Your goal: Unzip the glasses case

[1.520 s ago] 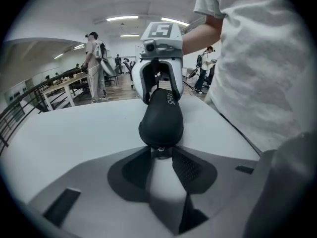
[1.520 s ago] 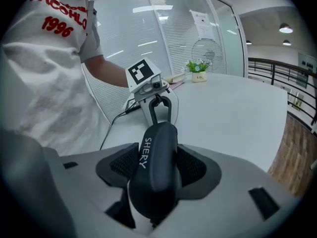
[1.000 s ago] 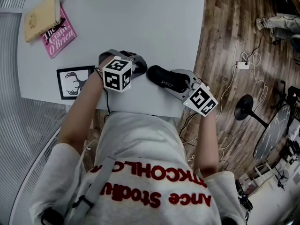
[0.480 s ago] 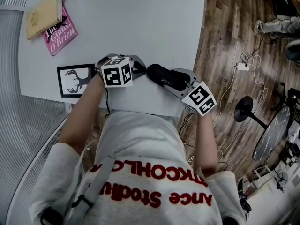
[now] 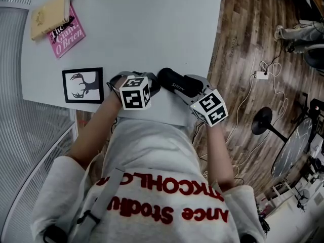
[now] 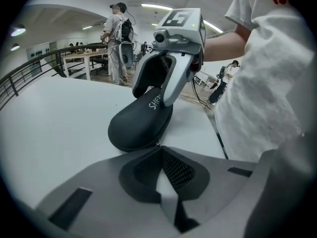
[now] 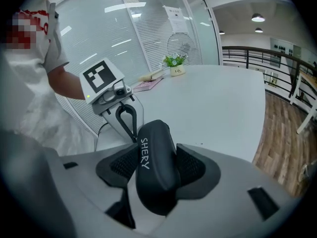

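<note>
While right tool (image 7: 156, 168) clamps glasses case (image 5: 174, 82) end, long axis runs toward closed left tool (image 6: 161, 168).

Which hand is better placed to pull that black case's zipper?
Probably left: the left gripper is shut with its tips at the end of the glasses case, while the right gripper clamps the case.

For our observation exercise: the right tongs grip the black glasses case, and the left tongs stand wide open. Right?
No: the left tongs are shut, as the left gripper view shows. The right tongs do grip the black glasses case.
</note>
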Available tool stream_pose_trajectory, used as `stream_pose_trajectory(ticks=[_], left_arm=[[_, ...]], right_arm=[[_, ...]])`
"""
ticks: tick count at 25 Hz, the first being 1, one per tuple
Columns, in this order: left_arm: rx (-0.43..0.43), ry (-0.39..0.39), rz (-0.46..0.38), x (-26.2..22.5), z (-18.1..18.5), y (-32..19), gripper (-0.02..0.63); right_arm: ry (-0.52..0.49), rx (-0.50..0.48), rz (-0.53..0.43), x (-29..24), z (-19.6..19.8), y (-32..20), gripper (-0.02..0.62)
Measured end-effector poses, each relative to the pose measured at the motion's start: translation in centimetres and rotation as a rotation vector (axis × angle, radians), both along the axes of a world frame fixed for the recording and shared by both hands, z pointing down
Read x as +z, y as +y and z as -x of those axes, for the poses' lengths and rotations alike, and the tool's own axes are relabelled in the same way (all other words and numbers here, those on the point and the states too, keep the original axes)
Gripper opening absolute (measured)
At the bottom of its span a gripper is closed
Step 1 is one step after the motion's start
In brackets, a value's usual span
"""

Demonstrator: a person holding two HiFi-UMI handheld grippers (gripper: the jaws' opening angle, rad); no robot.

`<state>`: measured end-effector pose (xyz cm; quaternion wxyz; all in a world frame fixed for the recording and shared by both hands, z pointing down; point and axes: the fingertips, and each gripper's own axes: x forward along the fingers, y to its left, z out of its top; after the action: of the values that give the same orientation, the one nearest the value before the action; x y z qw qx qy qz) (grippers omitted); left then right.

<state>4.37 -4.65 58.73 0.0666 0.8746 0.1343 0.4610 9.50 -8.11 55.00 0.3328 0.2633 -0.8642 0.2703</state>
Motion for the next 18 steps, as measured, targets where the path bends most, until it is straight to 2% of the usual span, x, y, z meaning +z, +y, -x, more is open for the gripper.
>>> stream_pose_trajectory(ticks=[4,7,9,11,13,15,18], left_arm=[[-0.117,0.01,0.004,-0.3,-0.6,-0.3,0.006],[-0.158,-0.001,-0.012,-0.5,-1.0,-0.3,0.006],[-0.179,0.001,-0.018,-0.7,-0.9,-0.5,0.006],[-0.214,0.018,0.002,-1.2,-0.4,-1.2,0.006],[-0.232,0.019,0.003,-1.6,0.4,-2.1,0.006],[-0.234,-0.001,-0.025,-1.5,1.3,-3.1,0.006],[-0.288,-0.003,-0.05,-1.5,2.1,-4.7,0.006]], right_arm=[[-0.009,0.135,0.049,0.1,0.7,-0.8,0.242],[-0.05,0.28,0.096,0.1,1.4,-2.0,0.242],[-0.093,0.318,0.11,-0.1,1.5,-2.5,0.244],[-0.11,0.25,0.091,-0.6,1.6,-2.5,0.24],[-0.099,0.103,0.086,-0.8,1.7,-1.5,0.239],[-0.086,-0.028,0.118,-0.8,1.7,0.0,0.239],[-0.039,-0.13,0.179,-0.1,1.5,2.1,0.239]])
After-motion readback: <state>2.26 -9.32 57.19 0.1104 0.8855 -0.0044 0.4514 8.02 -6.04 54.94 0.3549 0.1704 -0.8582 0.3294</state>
